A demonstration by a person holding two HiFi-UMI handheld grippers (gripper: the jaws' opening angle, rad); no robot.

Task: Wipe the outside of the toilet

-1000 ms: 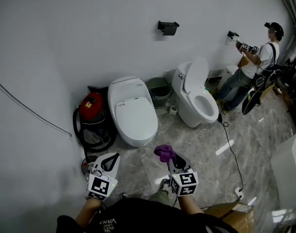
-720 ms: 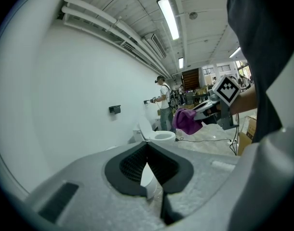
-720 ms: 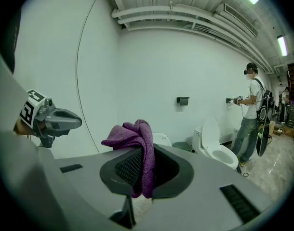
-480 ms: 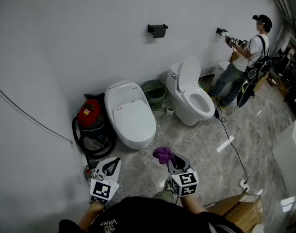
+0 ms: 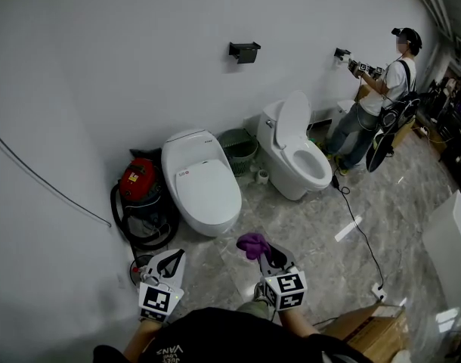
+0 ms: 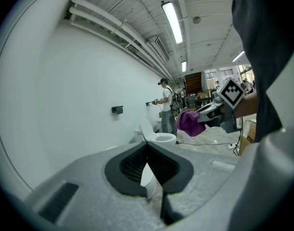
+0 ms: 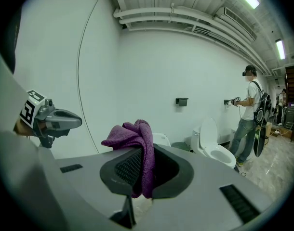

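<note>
- A thin dark cable [image 5: 49,181] is seen running slantwise down the white wall at far left.
- A red vacuum cleaner [image 5: 140,180] is noted against the wall, its black hose [image 5: 143,237] looped on the floor around it.
- The left gripper [image 5: 177,255] is held low, near the person's body and above the marble floor [image 5: 306,225]. Its fingers are pressed together at the tips and nothing is pinched between them.
- A closed-lid toilet [image 5: 200,184] is recorded just right of the vacuum cleaner, ahead of both grippers and well apart from them; neither gripper touches it.
- A green basket [image 5: 239,144] is set on the floor against the wall, between the two toilets.
- A purple cloth [image 5: 252,242] is pinched by the right gripper [image 5: 265,254], whose fingers are closed on it. The cloth is bunched above the tips and draped down between the pads; it is held in the air, clear of both toilets.
- A black wall fixture [image 5: 243,50] is mounted high on the wall.
- An open-lid toilet [image 5: 300,157] is placed right of the basket, seat down and lid raised.
- Another person [image 5: 382,89] is seen standing at far right, facing the wall, with hands raised to it.
- A cardboard box [image 5: 366,333] is seen at bottom right.
</note>
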